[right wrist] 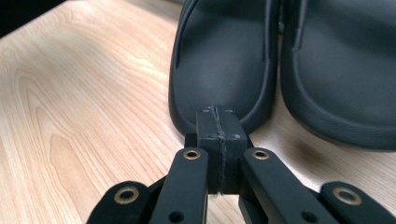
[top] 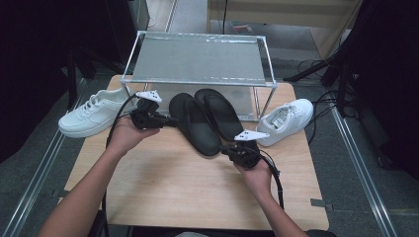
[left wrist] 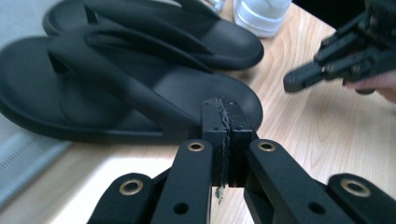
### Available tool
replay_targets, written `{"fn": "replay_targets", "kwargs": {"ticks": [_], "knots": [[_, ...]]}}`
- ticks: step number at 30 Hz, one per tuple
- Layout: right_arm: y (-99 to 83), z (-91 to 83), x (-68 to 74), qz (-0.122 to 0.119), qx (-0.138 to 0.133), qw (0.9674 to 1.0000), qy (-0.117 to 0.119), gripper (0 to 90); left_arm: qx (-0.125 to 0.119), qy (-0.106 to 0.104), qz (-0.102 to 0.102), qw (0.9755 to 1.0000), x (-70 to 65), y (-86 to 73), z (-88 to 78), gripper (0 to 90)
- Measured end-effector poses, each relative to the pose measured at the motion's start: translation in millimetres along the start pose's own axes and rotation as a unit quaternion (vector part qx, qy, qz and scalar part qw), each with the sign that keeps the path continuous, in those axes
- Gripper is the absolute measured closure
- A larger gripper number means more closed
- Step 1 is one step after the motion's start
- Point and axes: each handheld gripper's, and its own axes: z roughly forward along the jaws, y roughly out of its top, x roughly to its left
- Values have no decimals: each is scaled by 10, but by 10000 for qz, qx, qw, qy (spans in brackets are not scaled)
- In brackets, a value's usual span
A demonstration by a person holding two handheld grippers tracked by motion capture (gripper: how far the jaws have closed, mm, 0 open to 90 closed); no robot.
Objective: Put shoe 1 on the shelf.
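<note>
The two black flip-flops (top: 207,118) lie side by side at the centre of the high view, just below the rack (top: 197,59). They look light, soft and bendy; the strap or heel rim offers the best hold. Left gripper (top: 170,120) and right gripper (top: 228,149) are both pinched closed, empty.

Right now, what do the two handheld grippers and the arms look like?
Both the left gripper and right gripper are black linkage-arm units with brass-ringed pivot holes, flat black pads, a pale three-cornered plate on top, and a black cable trailing off. The forearms are bare, with no sleeves.
</note>
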Motion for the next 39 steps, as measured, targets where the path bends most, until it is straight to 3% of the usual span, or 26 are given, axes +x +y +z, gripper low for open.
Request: {"fn": "replay_targets", "kwargs": {"ticks": [20,28,30,35,39], "knots": [[-48,100,-52,131,208,9996,110,900,-16,365,289,9989,274,714,-251,900],[-62,129,-82,131,260,9995,118,900,-78,557,411,9976,400,987,-258,900],[-64,144,-78,113,295,9994,127,900,-118,629,397,9972,454,1037,-239,900],[-67,165,-101,84,342,9993,131,900,46,787,381,9962,568,1080,-153,900],[-70,193,-110,97,377,9991,155,900,-6,755,230,9969,666,1057,-108,900]]}}
